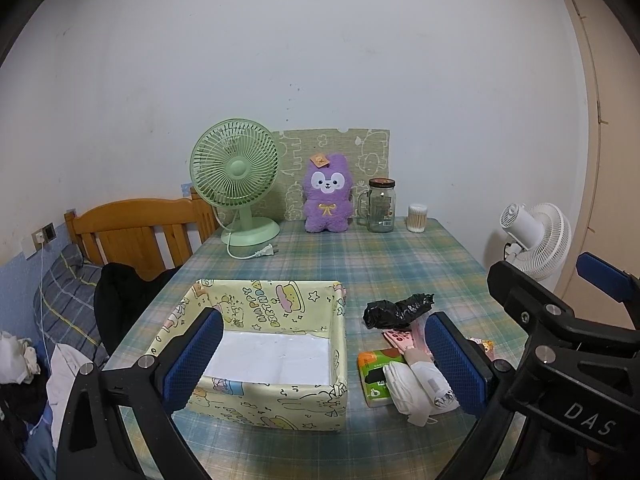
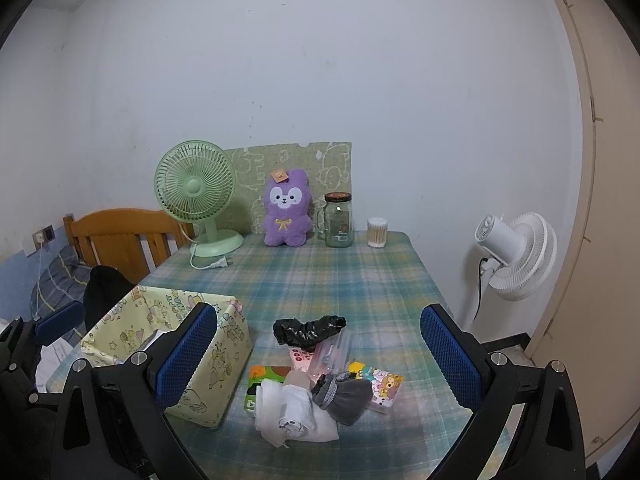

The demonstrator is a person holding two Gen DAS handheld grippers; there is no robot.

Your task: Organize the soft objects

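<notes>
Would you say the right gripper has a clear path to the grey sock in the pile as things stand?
Probably yes. The right gripper is open and pointed at the pile, and the grey sock lies on top near the front, with nothing over it. The white cloth touches its left side, so a grab might catch that too.

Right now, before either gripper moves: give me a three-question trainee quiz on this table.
1. True or false: the yellow cartoon-print fabric box already holds soft items.
2. Which lies farthest back in the pile: A crumpled black plastic bag, B grey fabric pouch, C rolled white cloth?
3. What stands between the purple plush toy and the cotton swab tub?

Key: 1 false; 2 A; 3 clear glass jar mug.
</notes>
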